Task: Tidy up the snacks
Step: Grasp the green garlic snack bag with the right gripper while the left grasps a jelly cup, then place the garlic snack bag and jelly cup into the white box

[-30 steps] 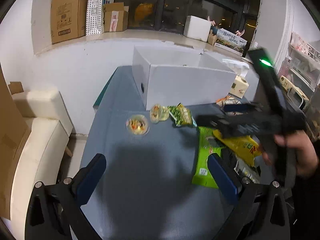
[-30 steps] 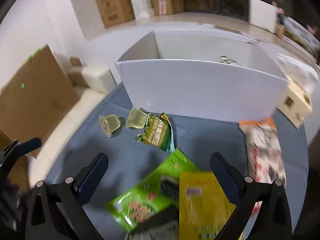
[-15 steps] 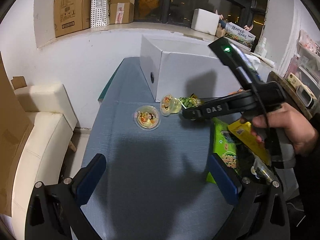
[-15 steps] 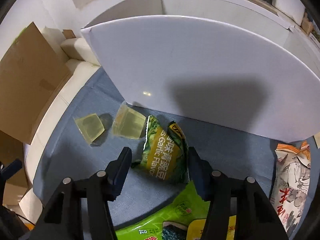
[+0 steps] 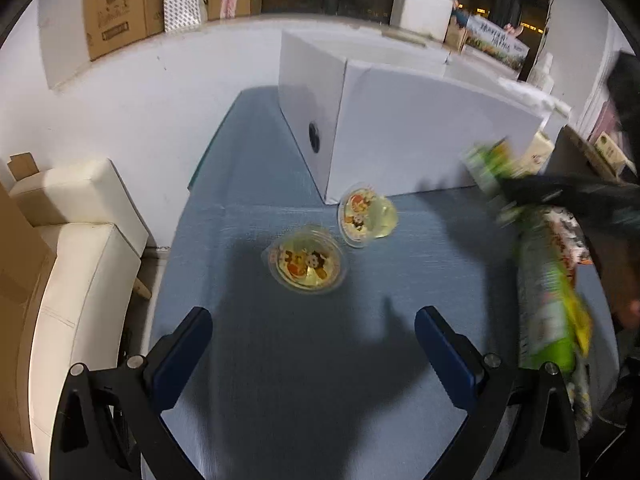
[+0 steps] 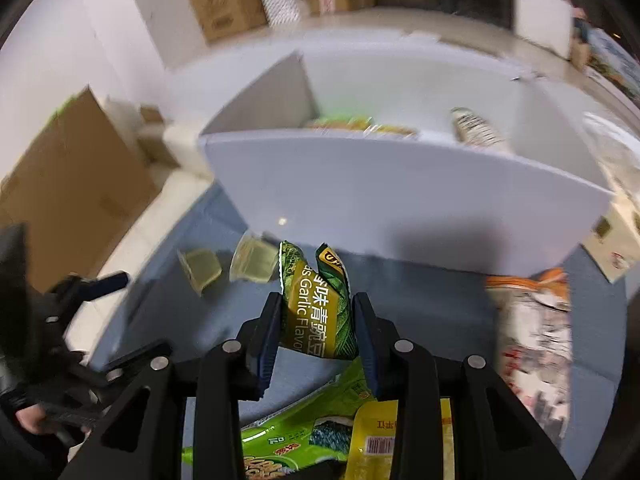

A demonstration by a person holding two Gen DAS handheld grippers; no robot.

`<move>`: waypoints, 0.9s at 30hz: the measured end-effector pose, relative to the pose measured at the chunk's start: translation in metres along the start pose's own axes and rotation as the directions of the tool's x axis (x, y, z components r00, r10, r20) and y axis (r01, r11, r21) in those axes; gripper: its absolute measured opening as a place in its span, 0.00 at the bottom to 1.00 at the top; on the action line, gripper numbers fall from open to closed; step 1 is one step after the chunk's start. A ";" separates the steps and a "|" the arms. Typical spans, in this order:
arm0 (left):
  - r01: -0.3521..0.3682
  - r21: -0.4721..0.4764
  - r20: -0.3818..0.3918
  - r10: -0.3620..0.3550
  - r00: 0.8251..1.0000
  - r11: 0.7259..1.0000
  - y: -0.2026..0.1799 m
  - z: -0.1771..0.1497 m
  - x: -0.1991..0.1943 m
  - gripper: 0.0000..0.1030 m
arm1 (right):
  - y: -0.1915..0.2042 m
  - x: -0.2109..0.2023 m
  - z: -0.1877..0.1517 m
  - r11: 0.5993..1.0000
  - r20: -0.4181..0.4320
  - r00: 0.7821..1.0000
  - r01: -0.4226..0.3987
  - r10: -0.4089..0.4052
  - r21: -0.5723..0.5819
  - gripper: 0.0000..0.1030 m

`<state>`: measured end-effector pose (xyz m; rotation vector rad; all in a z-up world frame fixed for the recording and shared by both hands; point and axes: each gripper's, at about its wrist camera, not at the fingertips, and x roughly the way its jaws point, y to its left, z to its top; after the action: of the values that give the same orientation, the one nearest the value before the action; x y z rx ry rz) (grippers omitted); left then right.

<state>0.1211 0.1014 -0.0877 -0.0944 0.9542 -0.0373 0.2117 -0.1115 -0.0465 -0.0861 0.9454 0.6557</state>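
My right gripper [image 6: 316, 332] is shut on a small green garlic-flavour pea packet [image 6: 316, 304] and holds it above the blue table, in front of the white box [image 6: 400, 208]. The packet also shows blurred in the left wrist view [image 5: 490, 168]. My left gripper [image 5: 312, 344] is open and empty above the table [image 5: 280, 400]. Two clear jelly cups [image 5: 308, 260] [image 5: 366, 214] lie ahead of it near the box corner [image 5: 332, 128]. They show in the right wrist view too [image 6: 200, 268] [image 6: 254, 260]. Some snacks lie inside the box [image 6: 360, 124].
A large green snack bag [image 6: 296, 440] and a yellow packet [image 6: 384, 440] lie under my right gripper. An orange-and-white bag [image 6: 532, 320] lies at the right. A cream sofa [image 5: 72, 248] stands left of the table. Cardboard boxes [image 5: 116, 4] sit on the ledge behind.
My right gripper closed on the green pea packet and lifted it off the table toward the box. My left gripper moved forward, closer to the jelly cups.
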 end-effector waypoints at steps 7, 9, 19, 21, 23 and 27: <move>-0.019 -0.001 -0.025 0.019 1.000 1.000 -0.002 0.014 0.026 1.00 | -0.031 -0.049 0.008 0.994 0.165 0.986 -0.038 0.021 0.102 0.37; -0.005 0.004 -0.028 0.005 1.000 1.000 -0.004 0.018 0.030 1.00 | -0.034 -0.061 0.005 0.992 0.182 0.983 -0.049 0.027 0.115 0.37; 0.037 -0.010 -0.025 -0.038 0.999 0.999 0.009 0.022 0.033 0.50 | -0.029 -0.098 -0.035 0.987 0.202 0.978 -0.074 0.044 0.142 0.37; 0.029 -0.007 -0.001 -0.029 1.000 1.000 0.011 0.024 0.027 0.50 | -0.028 -0.100 -0.042 0.987 0.203 0.978 -0.074 0.044 0.142 0.37; 0.039 -0.009 0.031 -0.039 0.999 0.999 0.010 0.024 0.012 0.50 | -0.028 -0.102 -0.048 0.986 0.204 0.978 -0.076 0.045 0.149 0.37; 0.070 0.035 0.104 -0.073 0.992 0.997 -0.004 0.030 -0.023 0.50 | -0.028 -0.104 -0.053 0.985 0.213 0.976 -0.075 0.041 0.156 0.37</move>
<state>0.1322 0.1006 -0.0519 -0.1004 0.8445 -0.1122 0.1466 -0.2029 -0.0030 0.1546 0.7973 0.6255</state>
